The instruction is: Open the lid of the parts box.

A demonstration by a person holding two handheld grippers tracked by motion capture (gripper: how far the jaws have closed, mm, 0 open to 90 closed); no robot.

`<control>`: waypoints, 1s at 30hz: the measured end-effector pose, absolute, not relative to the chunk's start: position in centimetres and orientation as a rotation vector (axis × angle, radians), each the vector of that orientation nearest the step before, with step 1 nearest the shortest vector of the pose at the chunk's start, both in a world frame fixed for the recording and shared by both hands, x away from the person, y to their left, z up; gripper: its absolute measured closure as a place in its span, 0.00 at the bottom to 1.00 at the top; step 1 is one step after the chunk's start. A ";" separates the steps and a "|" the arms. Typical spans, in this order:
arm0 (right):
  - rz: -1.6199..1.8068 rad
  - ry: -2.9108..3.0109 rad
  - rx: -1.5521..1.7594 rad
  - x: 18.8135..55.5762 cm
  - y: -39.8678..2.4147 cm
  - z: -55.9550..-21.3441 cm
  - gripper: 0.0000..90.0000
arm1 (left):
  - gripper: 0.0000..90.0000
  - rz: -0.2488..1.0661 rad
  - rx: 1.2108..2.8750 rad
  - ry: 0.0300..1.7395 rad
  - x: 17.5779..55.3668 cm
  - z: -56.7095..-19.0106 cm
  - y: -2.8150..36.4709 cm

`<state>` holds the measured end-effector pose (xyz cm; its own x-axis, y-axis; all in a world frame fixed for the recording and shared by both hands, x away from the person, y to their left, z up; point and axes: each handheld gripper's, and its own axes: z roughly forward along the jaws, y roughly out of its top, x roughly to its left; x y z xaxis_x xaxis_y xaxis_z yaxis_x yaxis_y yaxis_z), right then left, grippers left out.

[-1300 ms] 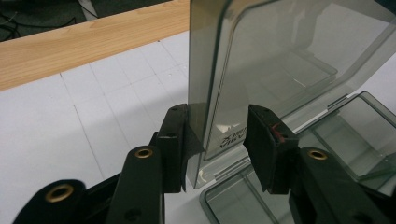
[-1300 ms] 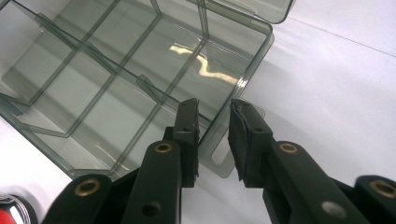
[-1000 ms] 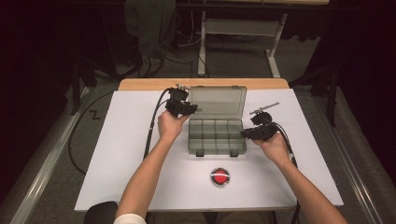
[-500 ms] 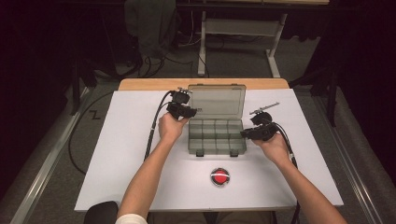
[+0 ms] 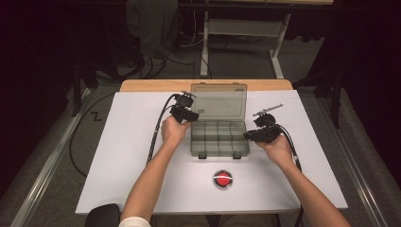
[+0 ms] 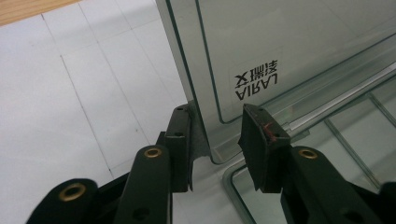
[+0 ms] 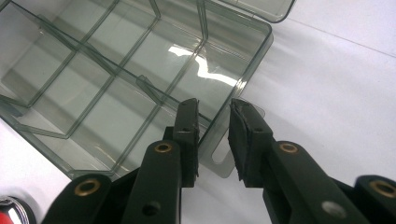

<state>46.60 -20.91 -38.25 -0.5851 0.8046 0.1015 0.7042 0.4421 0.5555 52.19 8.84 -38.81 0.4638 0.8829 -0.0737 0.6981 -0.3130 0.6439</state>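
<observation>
Organizer box (image 5: 220, 137) open on table (image 5: 118, 161) | red button (image 5: 222, 178) nearby | left tool (image 6: 217, 135) narrow at lid corner | right tool (image 7: 212, 135) narrow astride wall

1. One clear compartment box (image 5: 219, 137) lies open at the middle of the table, with one lid (image 5: 219, 100) standing up at its far edge.
2. One red round button (image 5: 222, 178) sits near the table's near edge.
3. Two grippers are at the box: the left gripper (image 5: 183, 112) at its far left corner, the right gripper (image 5: 261, 132) at its right side.
4. Two hands hold them, the left hand (image 5: 173, 131) and the right hand (image 5: 275, 148).
5. One white table (image 5: 118, 156) carries everything.
</observation>
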 end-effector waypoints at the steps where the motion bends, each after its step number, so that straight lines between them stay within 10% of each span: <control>1: 0.839 2.514 1.329 46.6 -20.9 -38.2 0.84 | 0.71 0.392 2.102 1.308 52.2 -38.8 8.8; 30: 0.851 2.510 1.304 46.5 -21.0 -38.4 0.84 | 0.57 0.383 2.141 1.273 51.4 -37.8 9.0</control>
<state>46.55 -21.00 -38.35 -0.5960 0.7975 0.0934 0.6899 0.4491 0.5677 51.39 8.97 -37.83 0.4952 0.8667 -0.0600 0.6895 -0.3501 0.6341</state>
